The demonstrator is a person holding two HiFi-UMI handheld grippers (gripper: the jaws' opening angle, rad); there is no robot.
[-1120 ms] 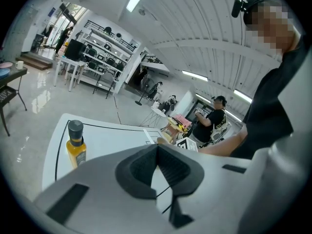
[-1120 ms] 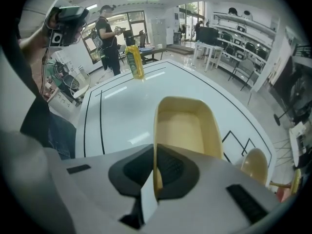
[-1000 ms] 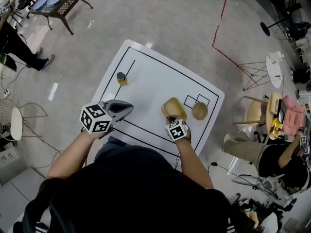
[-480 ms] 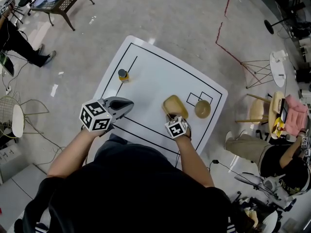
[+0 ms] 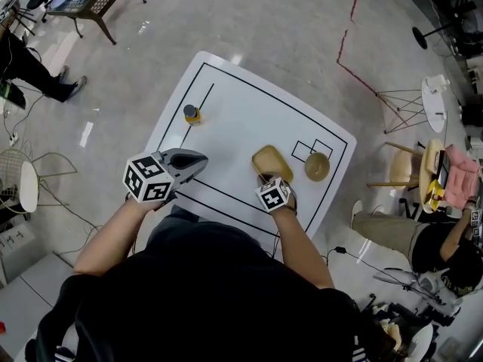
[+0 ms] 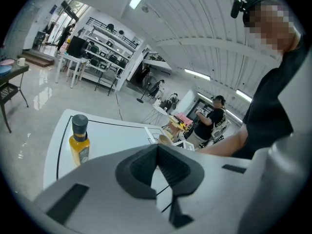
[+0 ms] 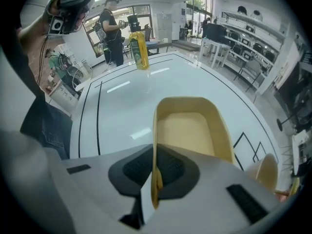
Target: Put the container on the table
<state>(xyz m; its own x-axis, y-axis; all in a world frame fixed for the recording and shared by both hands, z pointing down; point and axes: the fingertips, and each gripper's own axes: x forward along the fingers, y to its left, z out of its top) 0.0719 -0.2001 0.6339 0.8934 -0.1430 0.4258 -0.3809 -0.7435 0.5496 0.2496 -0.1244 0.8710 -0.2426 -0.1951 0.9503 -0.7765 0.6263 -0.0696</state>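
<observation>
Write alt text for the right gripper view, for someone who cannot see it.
The right gripper is shut on the rim of a tan container, against a white table with black lines. A yellow bottle stands beyond; a tan bowl sits at right.

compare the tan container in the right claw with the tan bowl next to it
The container is rectangular with rounded corners; the bowl is round. The container's rim is pinched in the right claw; the bowl stands free on the table, untouched. Both are tan.
</observation>
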